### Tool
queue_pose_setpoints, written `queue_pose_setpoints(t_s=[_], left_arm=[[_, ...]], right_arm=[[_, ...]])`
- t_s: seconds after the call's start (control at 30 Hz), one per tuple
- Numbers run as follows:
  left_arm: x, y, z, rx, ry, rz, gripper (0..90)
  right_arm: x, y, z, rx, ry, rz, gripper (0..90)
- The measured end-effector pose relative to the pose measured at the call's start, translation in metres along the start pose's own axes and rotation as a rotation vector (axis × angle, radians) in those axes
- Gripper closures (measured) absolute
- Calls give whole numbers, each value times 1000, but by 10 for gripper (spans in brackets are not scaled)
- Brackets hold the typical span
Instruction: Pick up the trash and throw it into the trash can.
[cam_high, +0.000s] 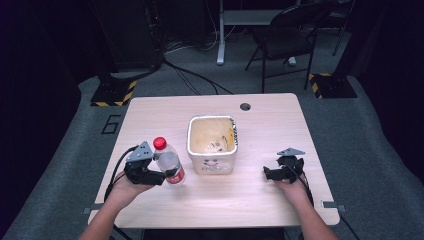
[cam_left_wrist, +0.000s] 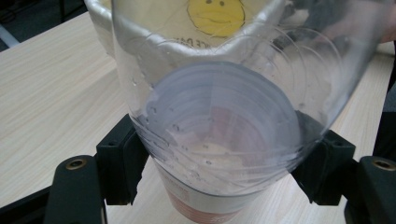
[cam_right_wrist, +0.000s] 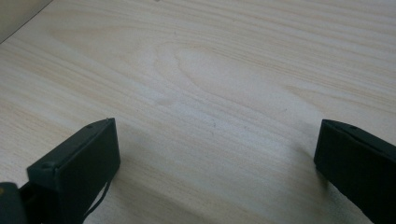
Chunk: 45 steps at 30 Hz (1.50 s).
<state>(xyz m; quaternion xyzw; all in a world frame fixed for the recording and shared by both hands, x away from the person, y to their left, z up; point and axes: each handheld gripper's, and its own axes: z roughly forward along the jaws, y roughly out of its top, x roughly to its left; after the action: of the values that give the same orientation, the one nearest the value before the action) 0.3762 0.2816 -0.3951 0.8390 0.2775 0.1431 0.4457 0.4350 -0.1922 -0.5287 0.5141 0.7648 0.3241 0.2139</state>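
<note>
Left claw (cam_high: 167, 176) grips bottle (cam_high: 169, 164) above wooden table (cam_high: 260, 195).

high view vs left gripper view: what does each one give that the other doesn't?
High view alone: the bottle's red cap, the right gripper open on the table, the chair behind.
Left gripper view alone: both pads pressed on the clear bottle, and a smiley face on the bin.
Both: bottle, left gripper, cream bin, wooden table.

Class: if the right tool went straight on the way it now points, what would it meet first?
Probably bare table: the right tool, jaws wide apart and holding nothing, looks down onto plain wood.
</note>
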Motion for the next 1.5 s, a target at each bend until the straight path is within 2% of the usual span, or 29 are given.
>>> queue_pose_setpoints(t_s=[0.4,0.57,0.7,0.93,1.33,1.5], left_arm=[[13,24,-16,-5,39,-1,277],[17,34,-22,-10,43,-3,277],[22,45,-28,-33,37,-17,278],[25,58,-29,-32,29,-12,278],[27,90,-33,-30,43,11,278],[27,102,-31,-50,41,21,278]], right_arm=[[0,0,0,1,-1,1,0],[0,0,0,-1,0,-7,0],[0,0,0,-1,1,-7,0],[0,0,0,-1,0,-7,0],[0,0,0,-1,1,-7,0],[0,0,0,-1,1,-7,0]])
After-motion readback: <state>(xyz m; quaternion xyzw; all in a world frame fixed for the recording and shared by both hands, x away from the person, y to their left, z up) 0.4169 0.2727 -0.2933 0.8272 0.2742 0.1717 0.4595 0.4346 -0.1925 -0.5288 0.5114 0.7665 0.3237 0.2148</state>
